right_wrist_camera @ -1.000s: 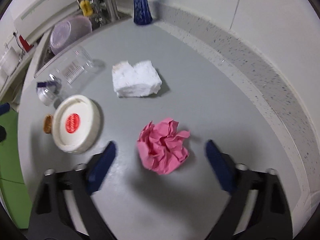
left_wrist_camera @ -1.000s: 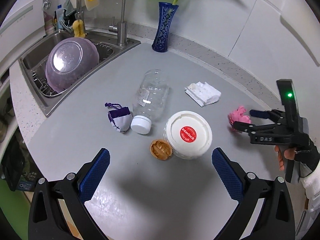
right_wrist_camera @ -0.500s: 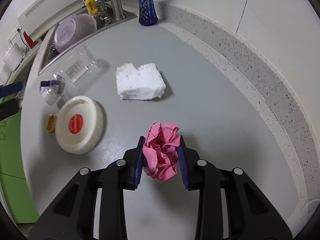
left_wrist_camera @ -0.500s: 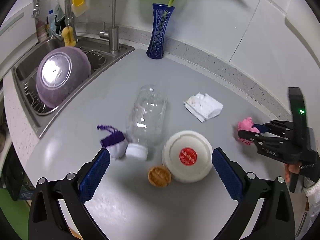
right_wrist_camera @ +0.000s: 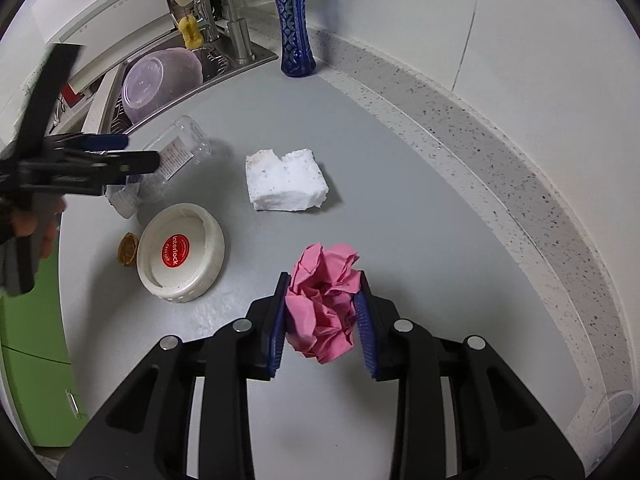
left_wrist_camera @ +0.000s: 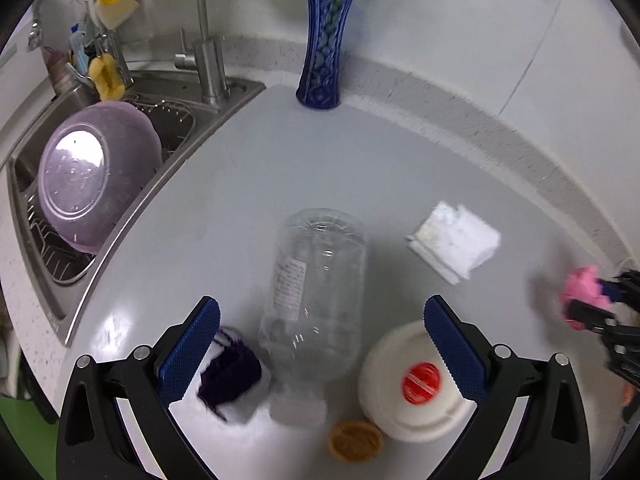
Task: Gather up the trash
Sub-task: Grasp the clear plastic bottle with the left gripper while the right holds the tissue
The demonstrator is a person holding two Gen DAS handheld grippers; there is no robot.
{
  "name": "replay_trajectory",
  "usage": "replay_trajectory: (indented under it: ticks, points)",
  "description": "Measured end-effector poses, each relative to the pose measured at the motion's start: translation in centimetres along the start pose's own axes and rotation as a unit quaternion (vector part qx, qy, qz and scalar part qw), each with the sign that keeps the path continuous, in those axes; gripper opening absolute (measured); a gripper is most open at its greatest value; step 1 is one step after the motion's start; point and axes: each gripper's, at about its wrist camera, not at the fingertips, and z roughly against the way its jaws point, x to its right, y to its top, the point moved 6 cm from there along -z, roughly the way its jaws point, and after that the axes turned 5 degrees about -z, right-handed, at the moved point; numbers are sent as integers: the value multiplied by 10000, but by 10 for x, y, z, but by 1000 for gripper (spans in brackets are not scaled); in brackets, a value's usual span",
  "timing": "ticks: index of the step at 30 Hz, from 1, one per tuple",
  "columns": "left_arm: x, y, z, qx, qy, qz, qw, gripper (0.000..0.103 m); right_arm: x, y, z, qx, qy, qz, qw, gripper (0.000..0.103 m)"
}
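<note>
Pink paper ball (right_wrist_camera: 323, 300) now lifted, pinched between right tongs (right_wrist_camera: 322, 312).

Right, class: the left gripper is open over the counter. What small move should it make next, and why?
Probably lower the left gripper and close on the clear plastic bottle: the bottle lies on its side between the open blue fingers, while the right gripper already clamps the pink paper ball.

— What sort of place is this?
— A home kitchen: a steel sink (left_wrist_camera: 208, 128) with a tap (left_wrist_camera: 206, 40) is sunk into the grey counter's (left_wrist_camera: 280, 168) left edge.
— Anything else?
— A purple bowl (left_wrist_camera: 94, 176) on the sink's wire rack, sponges hanging, a blue vase (left_wrist_camera: 324, 40) by the speckled backsplash.
</note>
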Motion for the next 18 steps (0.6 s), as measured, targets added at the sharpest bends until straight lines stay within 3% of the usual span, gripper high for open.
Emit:
replay_trajectory:
  ticks: [5, 9, 11, 12, 13, 18]
  points:
    - [-6, 3, -24, -304, 172, -12, 9994, 98, 8, -4, 5, 33, -31, -64, 10000, 31]
    - [-3, 3, -35, -470, 85, -87, 9988, 97, 12, -7, 10, 64, -47, -126, 9999, 31]
    - [1, 3, -39, -503, 80, -121, 9986, 83, 13, -8, 12, 91, -62, -142, 9998, 31]
    - [2, 3, -41, -525, 84, -109, 9985, 65, 14, -8, 12, 96, -61, -149, 9998, 31]
    - [2, 2, -41, -527, 96, -106, 9985, 61, 14, -9, 14, 103, -62, -158, 9998, 31]
    - [6, 6, -30, -267, 129, -141, 9995, 60, 15, -8, 22, 203, -98, -173, 9996, 31]
